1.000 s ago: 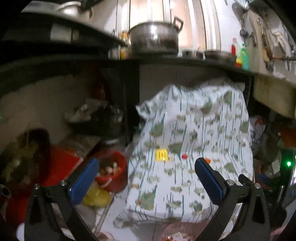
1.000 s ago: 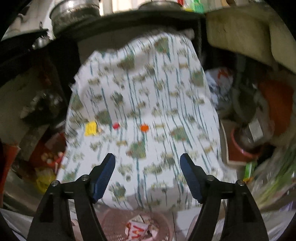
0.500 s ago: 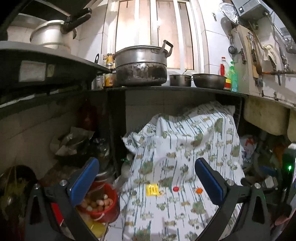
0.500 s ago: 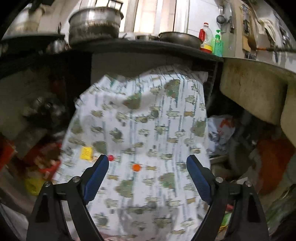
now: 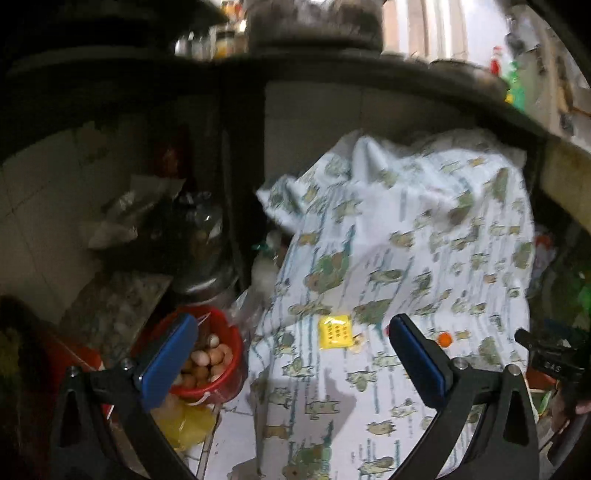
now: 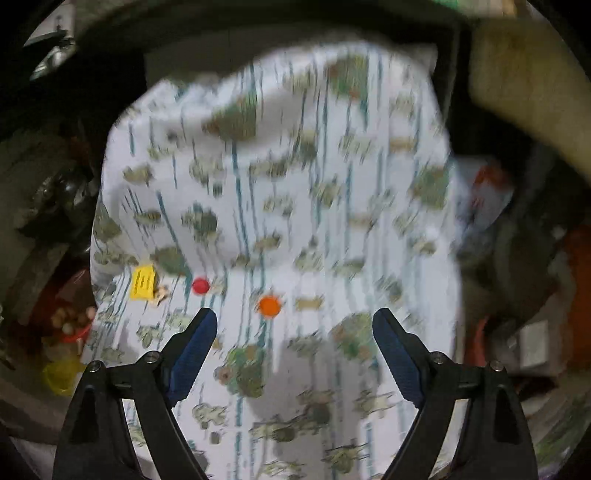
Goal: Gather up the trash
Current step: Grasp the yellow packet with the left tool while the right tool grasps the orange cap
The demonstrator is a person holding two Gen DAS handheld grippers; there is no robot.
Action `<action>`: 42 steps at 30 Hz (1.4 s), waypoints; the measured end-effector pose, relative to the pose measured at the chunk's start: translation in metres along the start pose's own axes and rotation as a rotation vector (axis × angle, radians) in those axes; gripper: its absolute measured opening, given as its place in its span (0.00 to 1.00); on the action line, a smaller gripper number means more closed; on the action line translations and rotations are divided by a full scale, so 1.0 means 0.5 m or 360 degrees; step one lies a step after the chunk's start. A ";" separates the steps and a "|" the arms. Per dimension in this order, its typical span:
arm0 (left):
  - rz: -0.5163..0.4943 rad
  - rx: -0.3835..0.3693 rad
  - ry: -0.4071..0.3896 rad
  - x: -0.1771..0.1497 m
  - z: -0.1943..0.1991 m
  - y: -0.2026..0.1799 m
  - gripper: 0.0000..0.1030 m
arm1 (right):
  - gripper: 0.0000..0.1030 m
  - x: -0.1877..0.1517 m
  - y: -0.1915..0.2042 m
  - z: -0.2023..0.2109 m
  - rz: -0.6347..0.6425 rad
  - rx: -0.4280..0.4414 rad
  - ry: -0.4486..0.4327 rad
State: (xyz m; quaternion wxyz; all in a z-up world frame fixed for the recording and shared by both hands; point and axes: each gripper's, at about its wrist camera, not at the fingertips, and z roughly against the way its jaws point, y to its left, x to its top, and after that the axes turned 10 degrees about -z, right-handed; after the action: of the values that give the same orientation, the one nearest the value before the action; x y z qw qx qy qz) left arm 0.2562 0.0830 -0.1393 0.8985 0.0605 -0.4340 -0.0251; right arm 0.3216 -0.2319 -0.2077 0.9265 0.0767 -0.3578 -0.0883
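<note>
Both claws, left claw and right claw, gape empty over my patterned cloth. Yellow wrapper lies left; dark counter spans far.

My right wrist view is smeared by motion: the patterned cloth shows only streaked blotches, and the print on the yellow packet cannot be read. The red cap and orange cap are plain discs with no detail. Whatever lies under the cloth is hidden in both views. In my left wrist view the big pot on the counter is cut off by the top edge and blurred. My left tongs' blue finger covers part of the red bucket of eggs, and its other finger hides the red cap.
</note>
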 end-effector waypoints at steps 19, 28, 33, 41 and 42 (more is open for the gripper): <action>-0.0029 -0.0018 0.0219 0.028 -0.107 0.016 1.00 | 0.86 0.082 -0.060 -0.235 -0.0345 -0.0032 0.0212; 0.0073 -0.0087 0.0383 0.027 -0.195 0.017 1.00 | 0.86 0.119 -0.080 -0.317 -0.0379 0.0157 0.0376; 0.0073 -0.0076 0.0481 0.024 -0.248 0.002 1.00 | 0.80 0.117 -0.019 -0.387 -0.0216 0.0175 0.0492; 0.0080 -0.0046 0.0607 0.013 -0.300 0.004 1.00 | 0.64 0.078 0.052 -0.467 -0.0066 0.0108 0.0753; 0.0091 -0.0060 0.0624 0.011 -0.307 0.005 1.00 | 0.59 0.078 0.056 -0.467 -0.0051 0.0095 0.0757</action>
State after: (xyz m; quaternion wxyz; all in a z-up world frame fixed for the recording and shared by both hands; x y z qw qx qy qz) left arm 0.3798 0.0983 -0.2295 0.9671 0.0350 -0.2517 0.0044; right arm 0.5111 -0.1948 -0.3477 0.9805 0.1283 -0.1305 -0.0719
